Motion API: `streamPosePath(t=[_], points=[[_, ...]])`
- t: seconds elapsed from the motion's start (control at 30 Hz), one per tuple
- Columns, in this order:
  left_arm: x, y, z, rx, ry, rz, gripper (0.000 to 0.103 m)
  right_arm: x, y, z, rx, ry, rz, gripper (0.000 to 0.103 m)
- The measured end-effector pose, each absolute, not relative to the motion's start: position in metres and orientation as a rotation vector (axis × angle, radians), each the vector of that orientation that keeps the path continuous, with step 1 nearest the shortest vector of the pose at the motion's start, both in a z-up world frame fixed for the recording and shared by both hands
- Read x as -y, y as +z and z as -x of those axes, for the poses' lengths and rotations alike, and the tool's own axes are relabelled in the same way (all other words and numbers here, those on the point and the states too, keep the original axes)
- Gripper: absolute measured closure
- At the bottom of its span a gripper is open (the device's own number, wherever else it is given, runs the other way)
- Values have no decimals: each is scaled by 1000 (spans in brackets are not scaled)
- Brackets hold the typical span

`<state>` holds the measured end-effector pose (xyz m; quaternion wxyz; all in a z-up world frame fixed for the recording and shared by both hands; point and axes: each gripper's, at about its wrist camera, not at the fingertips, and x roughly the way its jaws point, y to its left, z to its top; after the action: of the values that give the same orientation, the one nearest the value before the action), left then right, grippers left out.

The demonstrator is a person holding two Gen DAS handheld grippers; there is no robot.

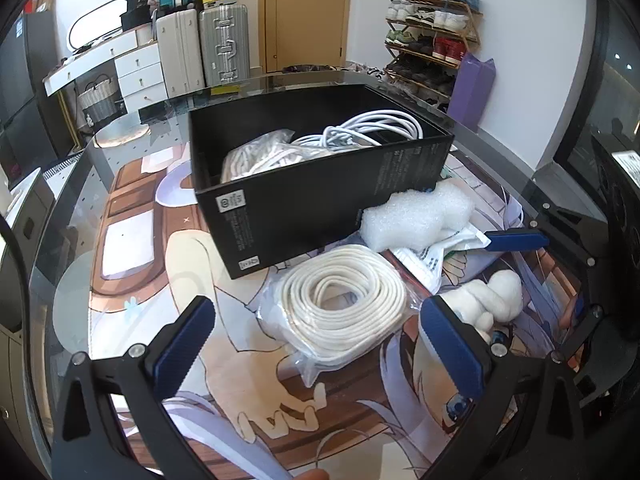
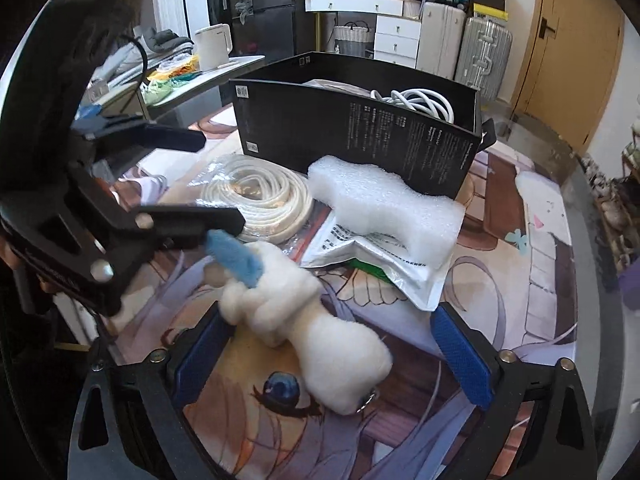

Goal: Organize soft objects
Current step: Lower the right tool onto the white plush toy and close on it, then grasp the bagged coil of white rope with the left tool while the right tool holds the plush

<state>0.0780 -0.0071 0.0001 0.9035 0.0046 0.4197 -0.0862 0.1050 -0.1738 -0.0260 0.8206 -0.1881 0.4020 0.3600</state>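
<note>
The right gripper (image 2: 332,360) stands with its jaws wide apart over a white plush toy (image 2: 320,328), which lies on the printed table mat (image 2: 520,280) between the two blue pads. The left pad is just beside the toy's side, but whether it touches cannot be told; the right pad is well clear of it. The toy's blue ear points away toward the left gripper (image 2: 220,176), seen from the side with its fingers spread.

The left gripper (image 1: 316,344) is likewise open, its pads on either side of a bagged coil of white rope (image 1: 344,300) that lies flat on the mat, neither pad pressing on it.

Beyond the toy, a silver foil pouch (image 2: 384,264) lies under a block of white foam (image 2: 384,204). The foam leans against the near wall of a black box (image 1: 320,200). Inside the box sit a coiled white cable (image 1: 372,128) and another bagged rope (image 1: 256,156).
</note>
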Motion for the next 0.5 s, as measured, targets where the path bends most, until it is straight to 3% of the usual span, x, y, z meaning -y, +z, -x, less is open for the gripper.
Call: streamPosePath(t=[0.17, 0.23, 0.27, 0.5], points=[[8, 0, -79, -870, -183, -12, 0, 180, -23, -103, -856, 806, 402, 32], [9, -2, -79, -872, -191, -12, 0, 181, -22, -101, -853, 818, 426, 36], [10, -2, -79, -872, -193, -12, 0, 183, -21, -101, -855, 825, 426, 45], [11, -6, -80, -886, -184, 0, 0, 198, -19, -105, -865, 839, 419, 47]])
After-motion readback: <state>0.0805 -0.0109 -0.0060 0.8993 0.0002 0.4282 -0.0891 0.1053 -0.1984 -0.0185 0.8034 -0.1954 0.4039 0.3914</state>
